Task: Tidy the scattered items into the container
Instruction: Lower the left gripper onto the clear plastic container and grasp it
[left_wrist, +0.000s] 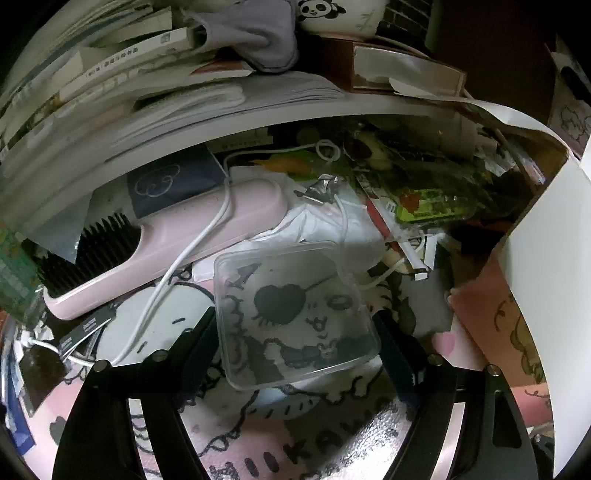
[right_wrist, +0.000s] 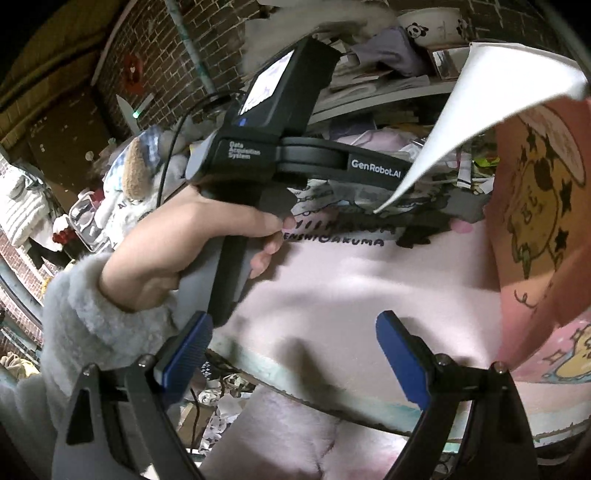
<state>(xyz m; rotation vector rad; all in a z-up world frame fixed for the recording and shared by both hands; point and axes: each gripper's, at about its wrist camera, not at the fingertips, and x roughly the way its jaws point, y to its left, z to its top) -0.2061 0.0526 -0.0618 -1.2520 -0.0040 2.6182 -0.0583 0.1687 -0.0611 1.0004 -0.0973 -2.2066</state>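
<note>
Gripping a clear square plastic case (left_wrist: 295, 314) between the left gripper (left_wrist: 295, 350) jaws, one dark finger at each side edge, the case tilted just above the pink cartoon-printed mat (left_wrist: 332, 435). Hanging idle with the right gripper (right_wrist: 291, 354): blue-padded jaws spread wide, nothing between them, only pink mat beneath. Lying just beyond the case: a pink hair-straightening brush with black bristles (left_wrist: 207, 236), a white cable (left_wrist: 166, 291) looping over it, crumpled white paper and a green printed wrapper (left_wrist: 432, 203) farther back under the white shelf (left_wrist: 258, 118). Standing at the right, a pink cardboard box with cartoon drawings (left_wrist: 491, 328), probably the container. Judging the step as carrying the case. Next, probably swinging rightward over the box opening, clearing its white flap (left_wrist: 546, 229), then releasing.
</note>
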